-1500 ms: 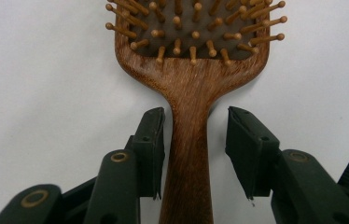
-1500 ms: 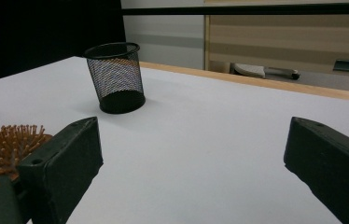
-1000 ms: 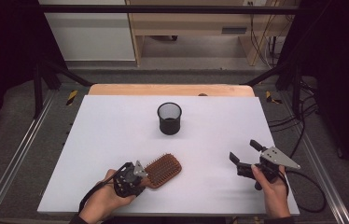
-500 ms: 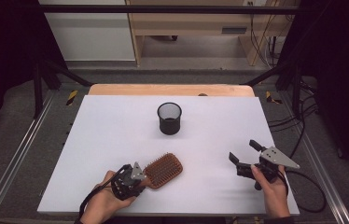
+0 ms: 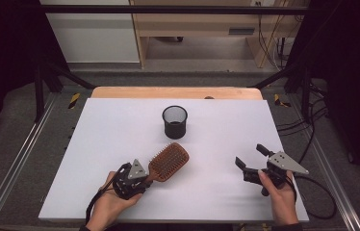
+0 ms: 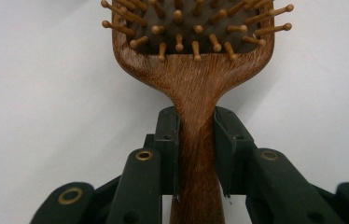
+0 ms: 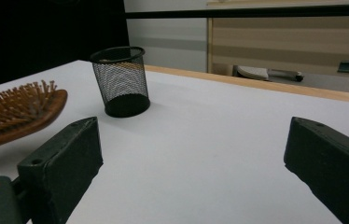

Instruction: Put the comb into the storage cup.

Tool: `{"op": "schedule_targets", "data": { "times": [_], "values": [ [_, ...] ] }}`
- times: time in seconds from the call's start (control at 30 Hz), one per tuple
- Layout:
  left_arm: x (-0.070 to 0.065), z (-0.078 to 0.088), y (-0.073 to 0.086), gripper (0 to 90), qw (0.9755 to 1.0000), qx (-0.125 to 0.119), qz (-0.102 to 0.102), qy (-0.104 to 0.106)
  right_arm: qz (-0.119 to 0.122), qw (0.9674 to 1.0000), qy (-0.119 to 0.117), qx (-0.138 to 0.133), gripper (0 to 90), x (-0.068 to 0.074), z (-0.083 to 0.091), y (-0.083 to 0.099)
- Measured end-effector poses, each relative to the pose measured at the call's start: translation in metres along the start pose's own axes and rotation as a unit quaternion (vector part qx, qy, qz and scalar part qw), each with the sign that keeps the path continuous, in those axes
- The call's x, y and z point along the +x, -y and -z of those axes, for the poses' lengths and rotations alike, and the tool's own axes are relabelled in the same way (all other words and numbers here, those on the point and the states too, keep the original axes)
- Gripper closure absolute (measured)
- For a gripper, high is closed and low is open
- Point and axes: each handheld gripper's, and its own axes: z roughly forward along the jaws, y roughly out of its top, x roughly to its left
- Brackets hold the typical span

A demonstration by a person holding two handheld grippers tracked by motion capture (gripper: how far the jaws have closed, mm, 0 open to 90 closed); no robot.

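Note:
A wooden paddle hairbrush with its bristles up lies at the near left of the white table. My left gripper is shut on its handle. In the left gripper view the two black jaws clamp the narrow neck of the hairbrush from both sides, just below the head, with the left gripper centred on it. The brush head seems tilted slightly up off the table. My right gripper is held at the near right, open and holding nothing; its jaws stand wide apart in the right gripper view.
A black mesh cup stands upright at the table's middle, beyond the brush, and also shows as the mesh cup ahead of the right gripper. A wooden strip borders the far edge. Cables trail off the right side.
The brush head sits a little higher in the high view than a second ago. Both hands have kept their places, and the right gripper is unchanged.

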Motion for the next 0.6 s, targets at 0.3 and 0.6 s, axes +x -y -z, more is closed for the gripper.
{"op": "schedule_targets", "data": {
  "times": [0.3, 0.6],
  "values": [
    [-0.002, 0.001, -0.002, 72.8, 0.9996, -0.028, 0.006, 0.007, -0.009, 0.9997, -0.021, -0.01, 4.1, 0.018, -0.006, -0.006],
    [-0.003, 0.001, 0.0, 72.8, 0.9992, -0.039, 0.005, 0.005, -0.034, 0.9982, -0.049, 0.005, 3.9, 0.041, -0.02, -0.009]
  ]
}}
